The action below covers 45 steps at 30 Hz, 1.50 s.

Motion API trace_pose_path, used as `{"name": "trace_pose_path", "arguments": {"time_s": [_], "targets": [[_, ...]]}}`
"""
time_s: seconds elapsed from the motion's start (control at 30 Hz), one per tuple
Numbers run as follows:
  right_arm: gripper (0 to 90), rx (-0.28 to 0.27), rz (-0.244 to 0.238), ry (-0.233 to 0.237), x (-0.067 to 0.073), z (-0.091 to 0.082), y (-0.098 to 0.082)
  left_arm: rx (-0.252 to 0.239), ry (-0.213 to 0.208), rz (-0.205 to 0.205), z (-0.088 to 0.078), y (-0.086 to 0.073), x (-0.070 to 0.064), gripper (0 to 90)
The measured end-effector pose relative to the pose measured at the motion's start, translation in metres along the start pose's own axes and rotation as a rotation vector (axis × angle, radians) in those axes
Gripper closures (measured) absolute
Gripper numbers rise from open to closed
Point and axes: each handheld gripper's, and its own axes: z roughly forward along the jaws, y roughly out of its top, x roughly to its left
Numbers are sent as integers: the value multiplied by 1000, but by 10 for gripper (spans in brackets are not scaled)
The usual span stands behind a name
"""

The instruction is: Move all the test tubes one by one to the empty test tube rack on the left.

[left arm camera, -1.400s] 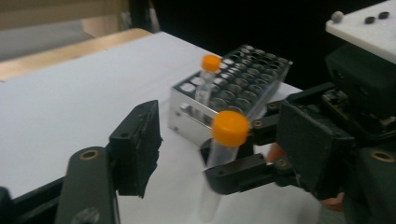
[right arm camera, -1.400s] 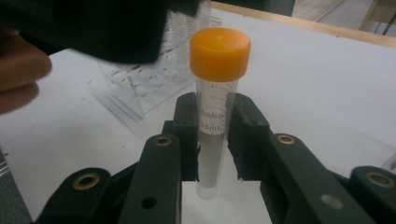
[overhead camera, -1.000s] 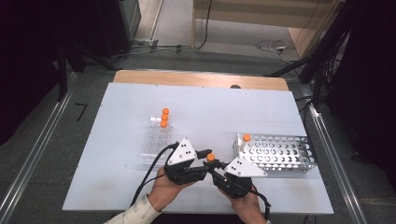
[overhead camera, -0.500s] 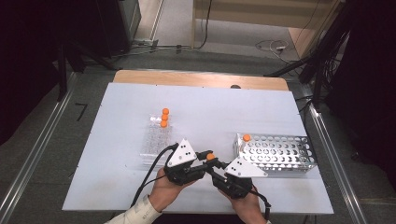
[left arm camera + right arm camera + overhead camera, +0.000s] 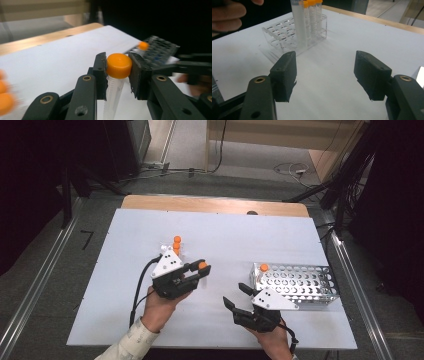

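Note:
A clear tube with an orange cap (image 5: 119,65) is pinched just under its cap by my left gripper (image 5: 117,72), shut on it. In the high view that gripper (image 5: 202,266) hovers left of centre with the tube (image 5: 202,265), beside the clear plastic rack (image 5: 170,254). My right gripper (image 5: 234,294) is near the table's front, left of the metal rack (image 5: 300,282). Its jaws have just been opening and nothing is between them (image 5: 325,72). The right gripper view shows the held tube's body (image 5: 298,22) hanging in front of the clear rack (image 5: 284,33).
The clear rack holds orange-capped tubes (image 5: 176,240), seen close in the right gripper view (image 5: 313,15). One orange-capped tube (image 5: 263,268) stands in the metal rack's near-left corner. A wooden strip (image 5: 215,205) borders the white table's far edge.
The two grippers met around the orange-capped tube at the table's front. Now the right jaws have spread, and the left gripper has carried the tube away to the left and up.

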Motion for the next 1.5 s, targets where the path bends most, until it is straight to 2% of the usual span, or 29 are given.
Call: {"name": "trace_pose_path", "arguments": {"time_s": [0.07,0.17,0.27,0.37,0.47,0.6,0.67,0.8,1.0,1.07,1.27,1.5], "targets": [[331,0,-5,-10,-1,-2,-1,-9,18,-33,-4,1,11,697],[331,-5,1,-15,-3,-4,-1,-35,54,-62,-12,3,24,697],[332,-4,-1,-18,-3,-4,-1,-51,93,-71,-18,5,34,697],[332,1,-8,-19,-3,-3,-2,-61,138,-71,-21,4,42,697],[332,2,-10,-21,-2,-3,-2,-64,160,-77,-22,3,47,697],[332,4,-8,-25,-2,-4,-3,-58,206,-63,-22,0,52,697],[333,4,-9,-27,-2,-4,-3,-53,242,-38,-21,-2,54,697],[333,7,-10,-32,-3,-3,-4,-59,247,-48,-21,-4,56,697],[334,7,-7,-35,-3,-3,-4,-58,216,-62,-20,-4,55,697],[334,9,-8,-35,-3,-3,-5,-45,230,-47,-18,-6,54,697],[335,8,-6,-38,-4,-4,-5,-2,239,-44,-10,-17,53,696],[334,8,6,-49,-8,-7,-6,57,277,-8,0,-29,47,693]]}}
